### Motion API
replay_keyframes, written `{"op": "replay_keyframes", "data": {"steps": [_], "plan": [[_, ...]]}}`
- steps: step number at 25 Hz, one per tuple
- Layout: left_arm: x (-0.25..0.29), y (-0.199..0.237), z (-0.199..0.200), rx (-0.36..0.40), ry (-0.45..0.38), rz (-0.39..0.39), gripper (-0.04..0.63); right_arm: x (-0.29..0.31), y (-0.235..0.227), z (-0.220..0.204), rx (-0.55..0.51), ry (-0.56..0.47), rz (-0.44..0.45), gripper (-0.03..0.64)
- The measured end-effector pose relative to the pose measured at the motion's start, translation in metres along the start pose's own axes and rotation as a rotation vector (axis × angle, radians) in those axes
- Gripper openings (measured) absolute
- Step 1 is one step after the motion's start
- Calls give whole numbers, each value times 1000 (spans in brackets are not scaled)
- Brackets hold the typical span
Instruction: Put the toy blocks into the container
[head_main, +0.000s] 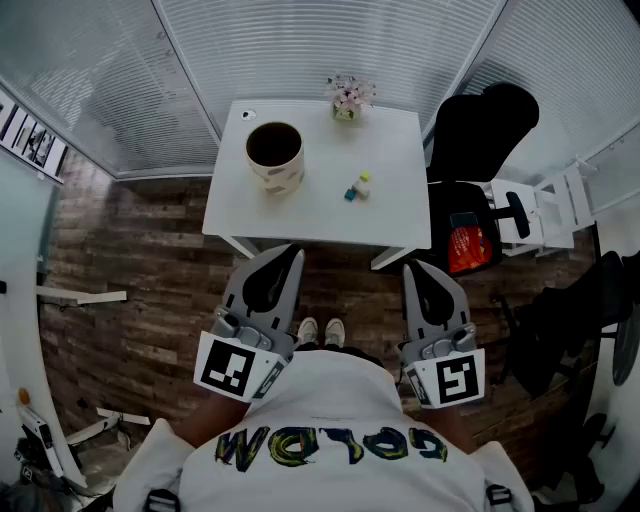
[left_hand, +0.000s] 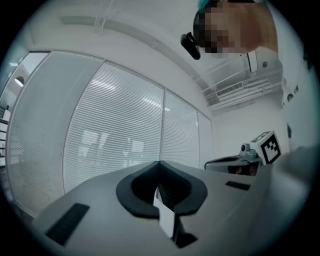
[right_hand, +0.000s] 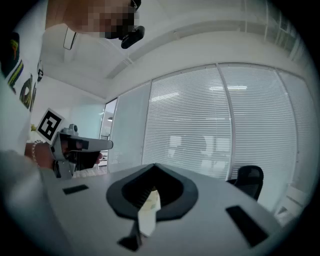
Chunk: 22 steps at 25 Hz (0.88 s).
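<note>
Here, both tools are held level close to the person's torso, short of the white bench (head_main: 320, 215). The left tool (head_main: 291, 251) has its jaws together, with nothing between them. The right tool (head_main: 411, 268) is likewise closed and empty. The blocks (head_main: 358, 187) lie in a small cluster right of the bench's centre, well apart from either tool. The container (head_main: 278, 181) stands upright to their left, near but not touching. A flower pot (head_main: 346, 104) sits at the far edge, and a chair (head_main: 480, 130) stands beside the bench.
</note>
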<state>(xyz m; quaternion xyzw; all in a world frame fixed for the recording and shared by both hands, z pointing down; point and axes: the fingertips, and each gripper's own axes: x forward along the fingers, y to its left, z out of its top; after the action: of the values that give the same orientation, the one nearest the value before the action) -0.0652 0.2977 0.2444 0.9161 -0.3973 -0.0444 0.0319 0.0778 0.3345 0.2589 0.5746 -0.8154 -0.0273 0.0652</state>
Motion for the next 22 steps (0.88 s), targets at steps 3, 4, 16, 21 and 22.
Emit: {"op": "replay_keyframes", "data": {"steps": [3,4,16,21,22], "plan": [[-2,8,-1,-6,0,-4,8,6,6,1,-4,2,-3,9],[-2,11,-1,-8,1,-5,8,9,8,1,-4,3,-2,9],[-18,50,-9,-37,19,-35,8,34,41,3,31,-11,-23,9],[-19,57,-16,-43,23,-45,8,37,47,0,32,-1,-31,9],[-18,59,-18,-44,26,-44,8,39,47,-1,29,1,-34,9]]}}
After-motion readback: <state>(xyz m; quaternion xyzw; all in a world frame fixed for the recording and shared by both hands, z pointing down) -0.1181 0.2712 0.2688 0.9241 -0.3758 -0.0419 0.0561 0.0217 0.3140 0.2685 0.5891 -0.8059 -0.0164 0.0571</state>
